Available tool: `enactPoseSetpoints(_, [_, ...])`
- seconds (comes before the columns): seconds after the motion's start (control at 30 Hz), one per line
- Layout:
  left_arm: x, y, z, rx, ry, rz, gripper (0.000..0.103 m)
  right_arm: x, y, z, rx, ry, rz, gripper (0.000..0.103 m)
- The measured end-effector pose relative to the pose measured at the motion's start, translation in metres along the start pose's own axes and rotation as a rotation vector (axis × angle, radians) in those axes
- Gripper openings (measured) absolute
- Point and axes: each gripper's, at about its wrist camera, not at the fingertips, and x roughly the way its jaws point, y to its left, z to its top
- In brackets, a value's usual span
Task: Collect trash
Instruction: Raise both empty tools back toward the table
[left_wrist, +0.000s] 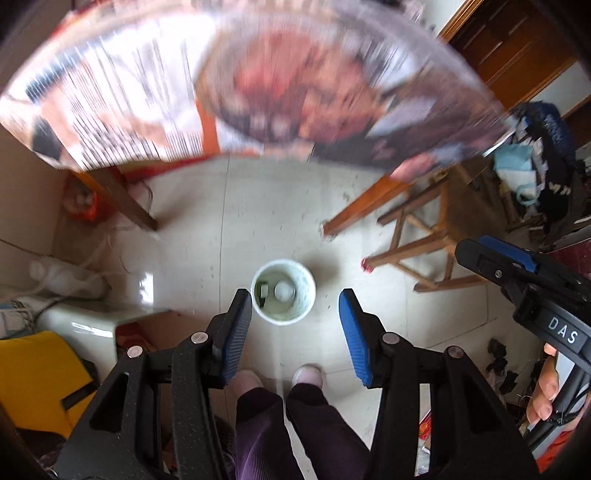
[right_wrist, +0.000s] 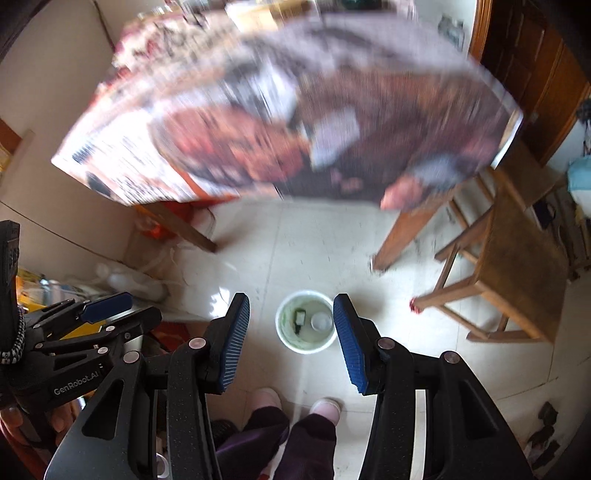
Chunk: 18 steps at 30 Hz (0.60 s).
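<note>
Hanging over the floor (left_wrist: 207, 229), the left hand-held gripper (left_wrist: 295, 332) stands spread and empty above the cup (left_wrist: 283, 291), while the right view shows the right hand-held gripper (right_wrist: 291, 339) likewise spread, empty, framing that cup (right_wrist: 306, 322) below the blurred counter (right_wrist: 280, 122).

Left gripper (left_wrist: 295, 310), right gripper (right_wrist: 291, 317): black frames, blue ribbed pads, silver pivot screws. Trousers (left_wrist: 291, 432): dark purple; pale slippers (right_wrist: 325, 406).

a lived-in home: tiled floor (left_wrist: 280, 192), wooden stool (right_wrist: 517, 251), clutter along the walls
</note>
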Motion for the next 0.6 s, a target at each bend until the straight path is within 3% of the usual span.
enactPoseSetpoints(0.4, [-0.188,-0.030,0.020,0.099,-0.304,-0.030,0.048,-0.168,0.042,0.024,-0.002,-0.313,-0.022,0.044])
enactPoseSetpoints(0.6, [-0.255,-0.033,0.019,0.145,-0.451,-0.064,0.058,-0.228,0.055,0.027,0.015,-0.469,-0.063,0.044])
